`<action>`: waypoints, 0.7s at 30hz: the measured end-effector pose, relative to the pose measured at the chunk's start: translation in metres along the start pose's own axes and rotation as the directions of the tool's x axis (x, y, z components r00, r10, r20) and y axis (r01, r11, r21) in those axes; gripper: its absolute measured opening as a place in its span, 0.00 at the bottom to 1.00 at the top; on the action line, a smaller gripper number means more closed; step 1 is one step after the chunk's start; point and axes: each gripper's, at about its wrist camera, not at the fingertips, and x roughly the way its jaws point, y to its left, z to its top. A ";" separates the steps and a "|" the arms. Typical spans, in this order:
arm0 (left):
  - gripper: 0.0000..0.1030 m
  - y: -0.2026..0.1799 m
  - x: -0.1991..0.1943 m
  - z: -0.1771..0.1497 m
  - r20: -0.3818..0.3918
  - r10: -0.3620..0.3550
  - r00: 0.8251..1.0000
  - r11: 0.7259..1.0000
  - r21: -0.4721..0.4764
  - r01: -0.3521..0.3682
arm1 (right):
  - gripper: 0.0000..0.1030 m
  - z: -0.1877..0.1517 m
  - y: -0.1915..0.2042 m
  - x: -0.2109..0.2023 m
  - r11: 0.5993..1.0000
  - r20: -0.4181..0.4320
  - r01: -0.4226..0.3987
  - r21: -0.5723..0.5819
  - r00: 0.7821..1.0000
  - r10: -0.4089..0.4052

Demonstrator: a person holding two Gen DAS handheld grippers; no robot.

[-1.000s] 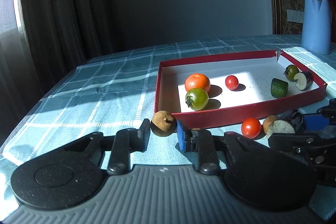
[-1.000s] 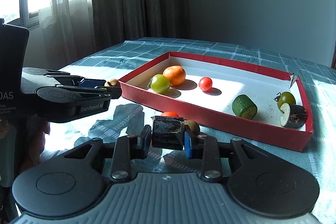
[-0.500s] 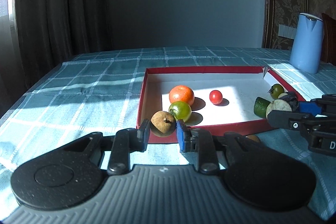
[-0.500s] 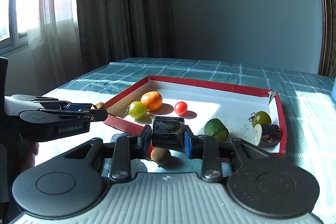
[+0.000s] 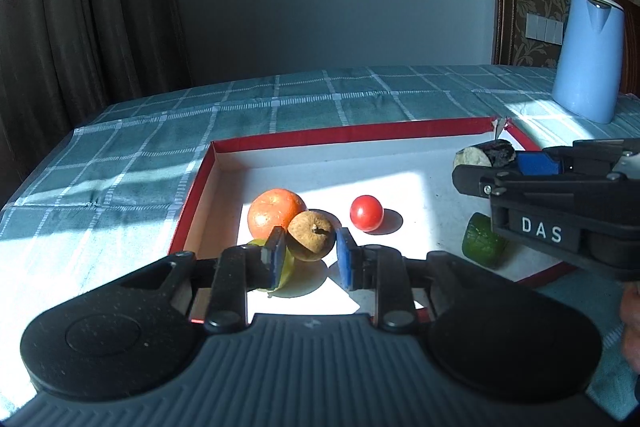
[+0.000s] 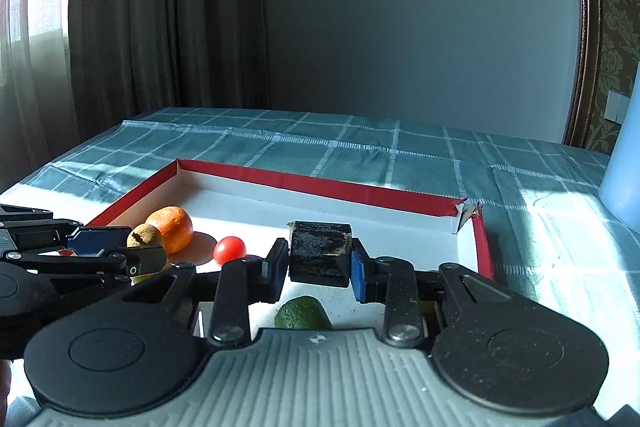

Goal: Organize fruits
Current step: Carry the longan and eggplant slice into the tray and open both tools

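Sideways, right gripper (image 5: pixel 486 163) – "DAS" lettering, red tray (image 5: pixel 352 135)

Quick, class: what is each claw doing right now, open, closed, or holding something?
Left claw: closed on the small round brown fruit.
Right claw: closed on the dark cylindrical eggplant chunk.

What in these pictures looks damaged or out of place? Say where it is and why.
The red tray is torn at its far right corner: the walls have split apart and a flap of card sticks up. Nothing is spilled, and the fruit in it lies whole.
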 end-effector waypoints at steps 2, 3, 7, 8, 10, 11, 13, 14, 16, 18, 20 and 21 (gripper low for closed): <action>0.24 -0.003 0.006 0.001 -0.005 -0.002 1.000 1.000 0.005 0.002 | 0.30 0.002 -0.002 0.010 1.000 -0.015 0.007 0.003 1.000 -0.007; 0.24 -0.004 0.007 0.001 -0.009 -0.004 1.000 1.000 0.006 0.004 | 0.30 0.003 -0.003 0.013 1.000 -0.020 0.007 0.007 1.000 -0.007; 0.25 -0.008 0.017 0.000 -0.026 -0.003 1.000 1.000 0.016 0.003 | 0.30 0.008 -0.007 0.033 1.000 -0.051 0.018 0.009 0.999 -0.017; 0.25 -0.009 0.018 0.000 -0.029 0.000 1.000 1.000 0.018 0.000 | 0.30 0.009 -0.007 0.037 1.000 -0.060 0.016 0.011 0.998 -0.015; 0.25 -0.010 0.023 0.000 -0.045 0.005 0.999 1.000 0.015 -0.004 | 0.30 0.010 -0.008 0.044 1.000 -0.077 0.015 0.014 0.997 -0.014; 0.25 -0.009 0.027 0.001 -0.058 0.007 0.998 1.000 0.007 -0.007 | 0.30 0.010 -0.008 0.047 1.000 -0.084 0.016 0.014 0.996 -0.015; 0.25 -0.006 0.033 0.002 -0.077 -0.001 0.997 1.000 -0.008 0.000 | 0.30 0.011 -0.009 0.054 1.000 -0.096 0.026 0.012 0.995 -0.025; 0.25 -0.006 0.034 0.003 -0.074 0.004 0.997 1.000 -0.007 -0.004 | 0.30 0.011 -0.010 0.057 0.999 -0.104 0.029 0.014 0.994 -0.027; 0.25 -0.008 0.036 0.003 -0.069 0.016 0.997 1.000 0.000 -0.016 | 0.30 0.011 -0.012 0.062 0.999 -0.118 0.031 0.026 0.993 -0.027; 0.26 -0.009 0.037 0.004 -0.068 0.021 0.997 1.000 0.003 -0.020 | 0.30 0.012 -0.014 0.067 0.999 -0.137 0.027 0.037 0.990 -0.022; 0.26 -0.011 0.038 0.003 -0.068 0.024 0.997 1.000 0.015 -0.023 | 0.30 0.012 -0.015 0.067 0.999 -0.141 0.023 0.044 0.990 -0.017; 0.26 -0.012 0.038 0.003 -0.068 0.025 0.997 1.000 0.019 -0.024 | 0.30 0.012 -0.015 0.067 0.999 -0.141 0.023 0.044 0.990 -0.016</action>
